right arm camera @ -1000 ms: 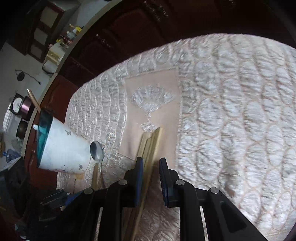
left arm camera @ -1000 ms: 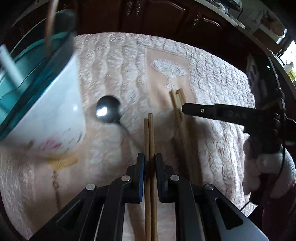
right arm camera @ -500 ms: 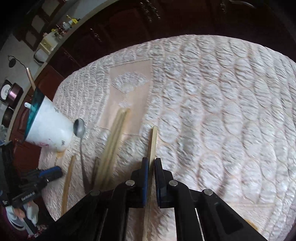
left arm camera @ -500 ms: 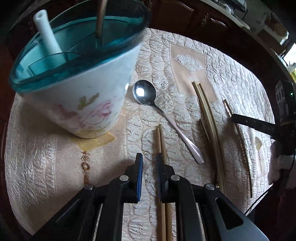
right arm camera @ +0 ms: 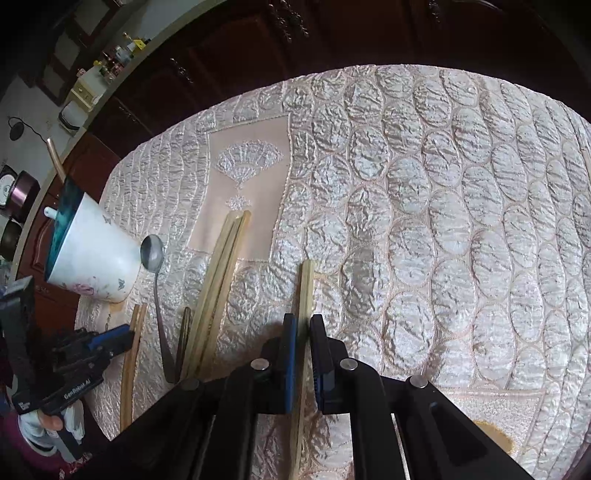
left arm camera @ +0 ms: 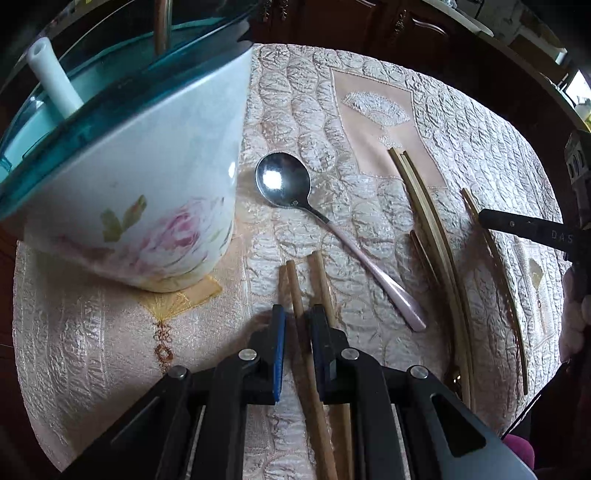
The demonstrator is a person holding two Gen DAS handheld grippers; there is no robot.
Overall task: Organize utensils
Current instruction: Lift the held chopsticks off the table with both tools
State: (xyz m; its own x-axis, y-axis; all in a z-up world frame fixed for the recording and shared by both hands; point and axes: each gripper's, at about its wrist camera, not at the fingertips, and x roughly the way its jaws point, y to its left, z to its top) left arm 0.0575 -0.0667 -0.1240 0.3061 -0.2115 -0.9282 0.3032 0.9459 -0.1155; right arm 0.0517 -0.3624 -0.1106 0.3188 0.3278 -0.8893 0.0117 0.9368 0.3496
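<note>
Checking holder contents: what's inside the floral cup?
Floral cup holds a white handle and a brown stick, both poking above the rim. Their lower ends and the cup's bottom are hidden by its wall.

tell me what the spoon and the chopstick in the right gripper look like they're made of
Spoon: polished metal bowl with a mirror glare; the pale pink glossy handle may be enamel or plastic. Chopstick in the right gripper: pale, matte, squared, probably bamboo or light wood.

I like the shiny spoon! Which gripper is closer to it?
Left. The left gripper sits just beside the spoon, holding a brown chopstick; the right gripper is farther off.
</note>
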